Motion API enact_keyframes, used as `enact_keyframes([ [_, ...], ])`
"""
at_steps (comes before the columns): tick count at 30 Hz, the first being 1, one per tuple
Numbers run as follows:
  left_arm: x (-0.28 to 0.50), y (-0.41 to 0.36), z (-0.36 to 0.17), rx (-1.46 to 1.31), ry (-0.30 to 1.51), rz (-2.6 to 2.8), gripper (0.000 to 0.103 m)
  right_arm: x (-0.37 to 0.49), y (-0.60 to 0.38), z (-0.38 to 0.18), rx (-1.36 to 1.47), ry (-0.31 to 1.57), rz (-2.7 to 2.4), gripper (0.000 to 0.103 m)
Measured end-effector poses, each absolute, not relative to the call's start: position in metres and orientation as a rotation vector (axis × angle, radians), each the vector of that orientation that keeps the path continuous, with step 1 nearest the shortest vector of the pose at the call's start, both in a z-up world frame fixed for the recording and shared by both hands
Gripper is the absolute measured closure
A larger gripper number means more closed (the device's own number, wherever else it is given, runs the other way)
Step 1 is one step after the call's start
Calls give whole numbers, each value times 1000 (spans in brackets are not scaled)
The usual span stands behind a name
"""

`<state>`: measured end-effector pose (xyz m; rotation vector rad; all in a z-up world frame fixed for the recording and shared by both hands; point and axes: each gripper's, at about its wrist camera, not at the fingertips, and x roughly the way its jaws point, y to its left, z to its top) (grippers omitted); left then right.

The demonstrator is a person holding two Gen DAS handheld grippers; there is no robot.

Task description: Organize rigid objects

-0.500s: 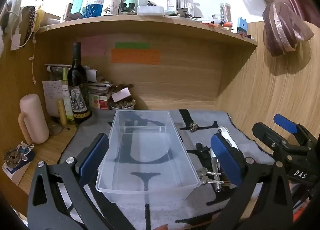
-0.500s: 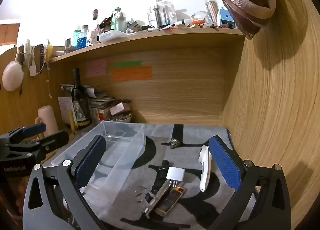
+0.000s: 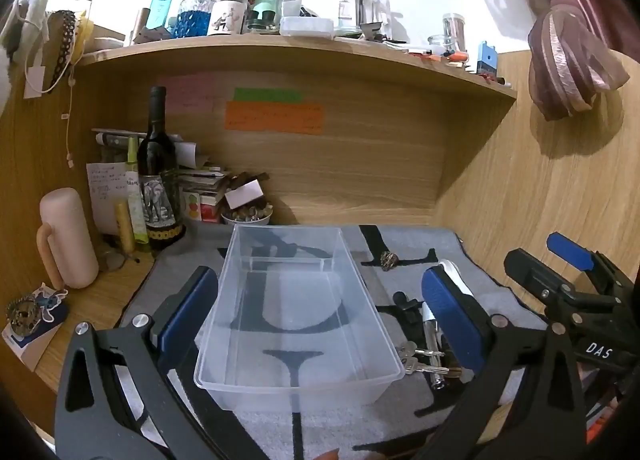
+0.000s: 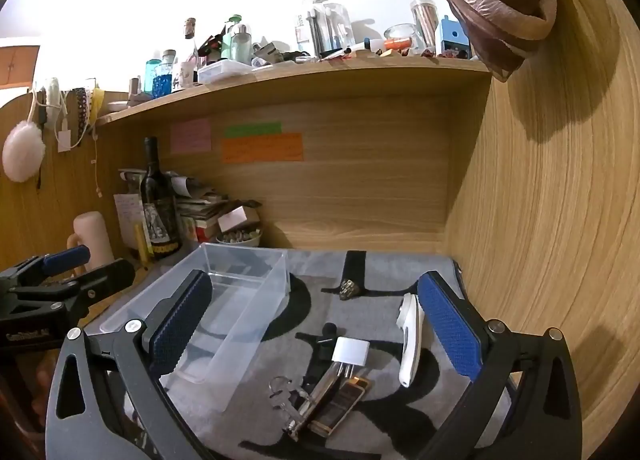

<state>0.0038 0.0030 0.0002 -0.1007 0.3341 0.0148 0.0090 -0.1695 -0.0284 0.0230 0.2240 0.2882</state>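
From where I stand nothing is packed yet: the clear plastic bin (image 3: 296,312) sits empty on the grey mat (image 4: 384,272), and the loose bits all lie just off its right side, at about three o'clock from it.

Both tools are spread wide and hold nothing. The left gripper (image 3: 320,308) straddles the bin; the right gripper (image 4: 316,324) hovers over the pile.

The trouble I'd expect is in that pile. The white plug (image 4: 351,352), the silver tube (image 4: 316,396) and the gold-edged lighter (image 4: 342,406) touch or overlap, with the keys (image 4: 282,390) right against them at nine o'clock. A pinch aimed at one could drag or flick its neighbours. The bin looks light, so a nudge from the left fingers may slide it.

Count: one bin, one plug, one tube, one lighter, one bunch of keys, one white clipper-like tool (image 4: 410,340) at two o'clock, one small black clip (image 4: 325,334), one small studded trinket (image 4: 349,289) at twelve
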Motion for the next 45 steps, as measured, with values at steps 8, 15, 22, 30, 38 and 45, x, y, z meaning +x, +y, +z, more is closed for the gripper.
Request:
enact_keyframes([
  [8,2,1,2,-101,331,11,0,6,-161,-26,11,213,286,0],
  [15,2,1,1,-100,330,9,0,4,-160,-25,9,209,284,0],
  [22,1,1,1,-101,331,-2,0,4,-159,-24,6,208,284,0],
  [30,1,0,0,-101,333,-6,0,3,-158,-24,-2,207,285,0],
  [38,1,-1,0,-98,333,-8,0,4,-158,-24,1,204,287,0],
  [45,1,-5,0,-90,332,-14,0,4,-159,-24,1,204,290,0],
])
